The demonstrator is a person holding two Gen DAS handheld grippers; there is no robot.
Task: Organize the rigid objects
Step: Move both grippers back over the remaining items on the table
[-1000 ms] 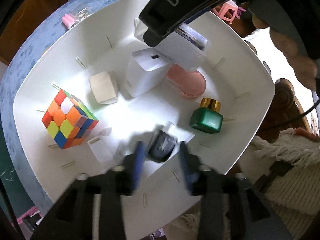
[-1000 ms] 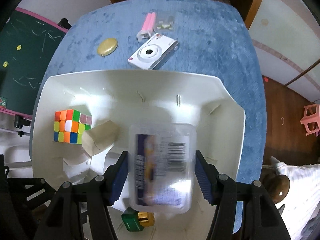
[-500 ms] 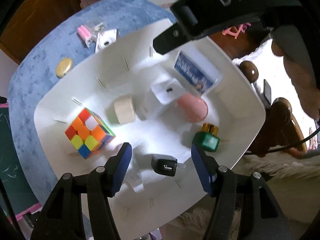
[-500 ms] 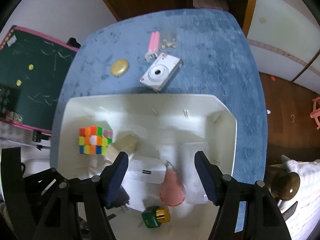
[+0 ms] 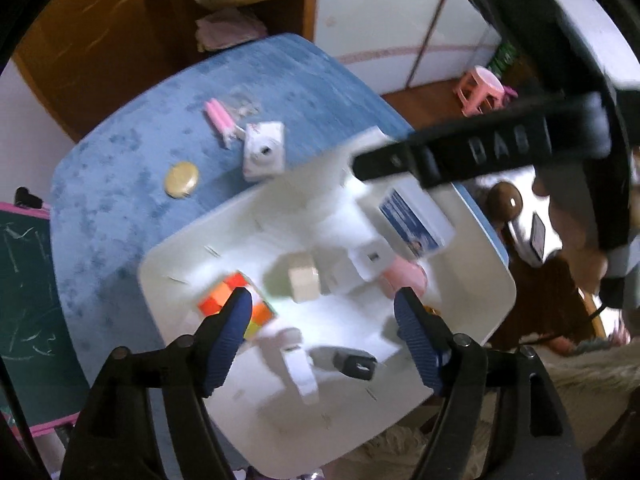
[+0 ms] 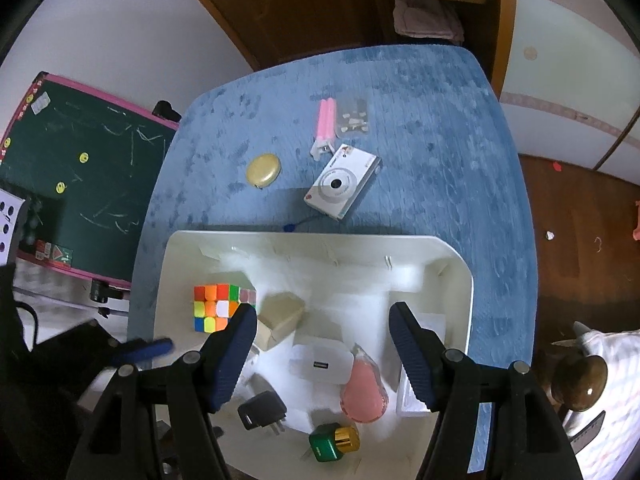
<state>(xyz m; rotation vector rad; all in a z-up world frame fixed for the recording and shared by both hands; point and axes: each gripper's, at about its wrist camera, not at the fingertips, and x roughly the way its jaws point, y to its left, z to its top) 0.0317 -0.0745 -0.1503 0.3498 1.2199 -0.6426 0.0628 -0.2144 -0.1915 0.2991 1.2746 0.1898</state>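
My left gripper [image 5: 322,314] and right gripper [image 6: 322,328] stand apart, empty, above the white tray [image 6: 460,276]; its jaws just opened, releasing the black charger [image 5: 356,364].

White tray [image 6: 460,280] on blue table [image 6: 440,120] — holds colour cube [image 6: 216,307] at its left, beige block [image 6: 280,318] beside it. Beyond the tray's far rim: white camera [image 6: 342,186], gold disc [image 6: 263,170], pink sticks [image 6: 325,126].
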